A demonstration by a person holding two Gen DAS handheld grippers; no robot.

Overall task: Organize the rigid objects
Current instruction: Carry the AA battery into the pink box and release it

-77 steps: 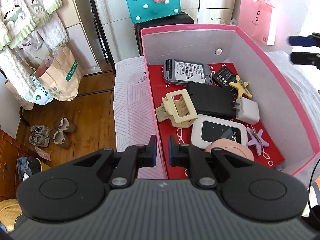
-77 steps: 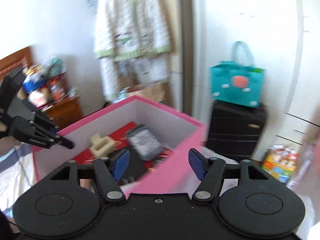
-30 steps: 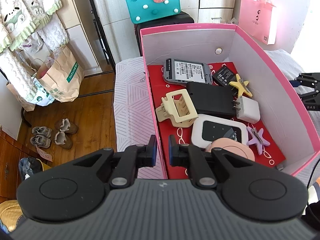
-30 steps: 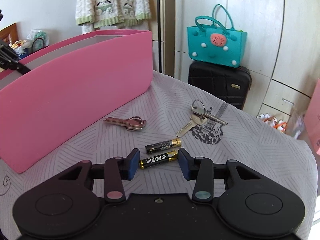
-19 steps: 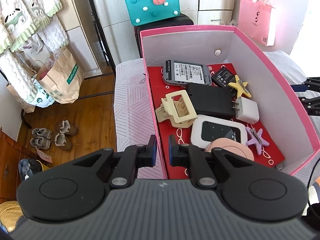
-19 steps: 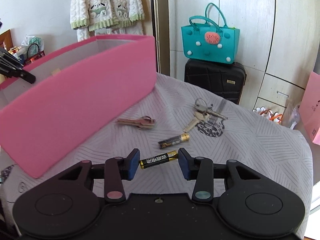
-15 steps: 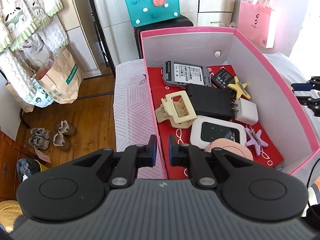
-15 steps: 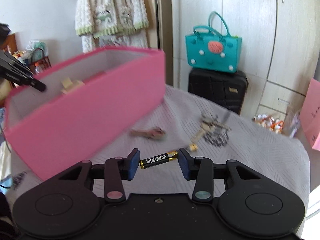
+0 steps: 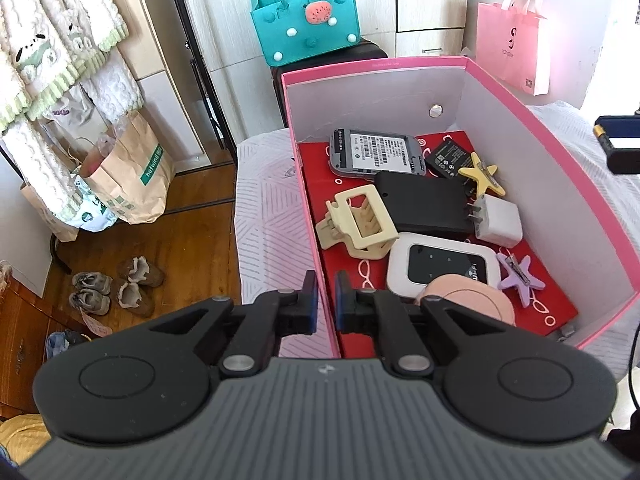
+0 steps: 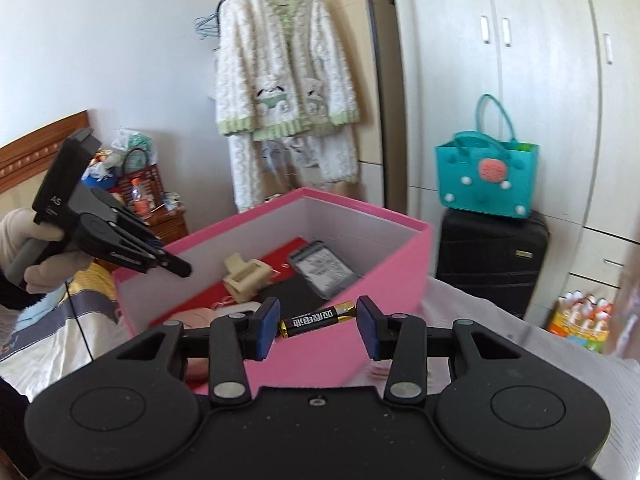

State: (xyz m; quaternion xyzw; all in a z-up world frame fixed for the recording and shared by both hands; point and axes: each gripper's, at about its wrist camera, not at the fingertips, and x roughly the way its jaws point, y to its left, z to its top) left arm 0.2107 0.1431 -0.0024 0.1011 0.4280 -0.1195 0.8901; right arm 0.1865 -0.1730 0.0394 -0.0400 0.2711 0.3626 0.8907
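Right tool [image 10: 317,323] grips battery [image 10: 317,317] crosswise, gold end pointing right.

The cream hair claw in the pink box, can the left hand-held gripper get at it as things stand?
Probably yes. The cream hair claw lies uncovered on top in the open pink box, just beyond the left hand-held gripper. That gripper is clamped shut on the box's wall, so it would have to let go first.

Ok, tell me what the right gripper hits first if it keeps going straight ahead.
Probably the pink box: its near wall lies just beyond the right gripper, which holds a battery. Depth is unclear, so it might clear the rim.
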